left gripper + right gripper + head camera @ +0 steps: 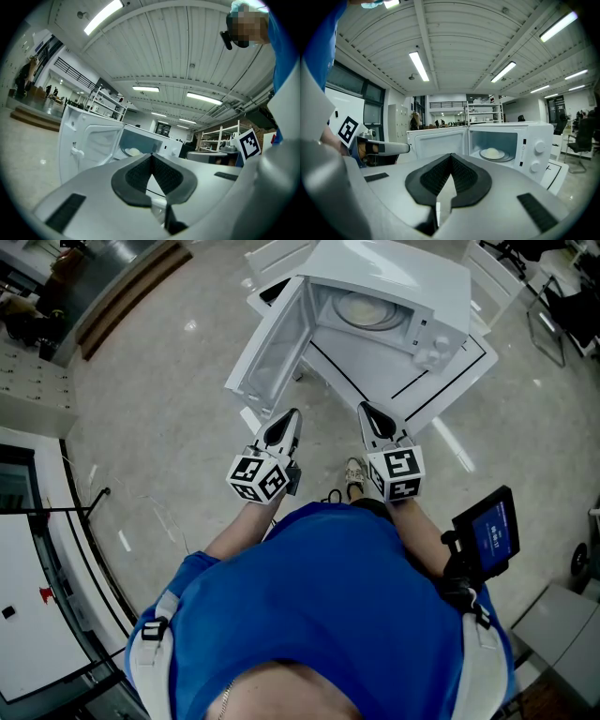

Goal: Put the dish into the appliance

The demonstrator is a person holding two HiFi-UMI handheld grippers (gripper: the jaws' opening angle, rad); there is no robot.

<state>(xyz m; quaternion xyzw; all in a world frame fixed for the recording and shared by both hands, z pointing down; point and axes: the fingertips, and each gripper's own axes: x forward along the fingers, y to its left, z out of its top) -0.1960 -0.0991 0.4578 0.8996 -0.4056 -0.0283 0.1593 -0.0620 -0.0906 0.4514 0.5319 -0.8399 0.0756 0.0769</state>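
Note:
A white microwave [403,296] stands on a low white table with its door [272,348] swung open to the left. A pale dish [361,310] lies on the turntable inside; it also shows as the dish [492,153] in the right gripper view and the dish [132,151] in the left gripper view. My left gripper [284,420] and right gripper [372,412] hover side by side a short way in front of the oven, both pointing at it. Each is shut with nothing between its pads. The left gripper [151,155] and right gripper [451,154] show their jaws meeting at the tips.
The white table [450,381] juts out past the microwave on the right. A small blue screen [487,531] is strapped at the person's right arm. White cabinets [28,615] line the left side. An office chair [581,136] stands to the right of the microwave.

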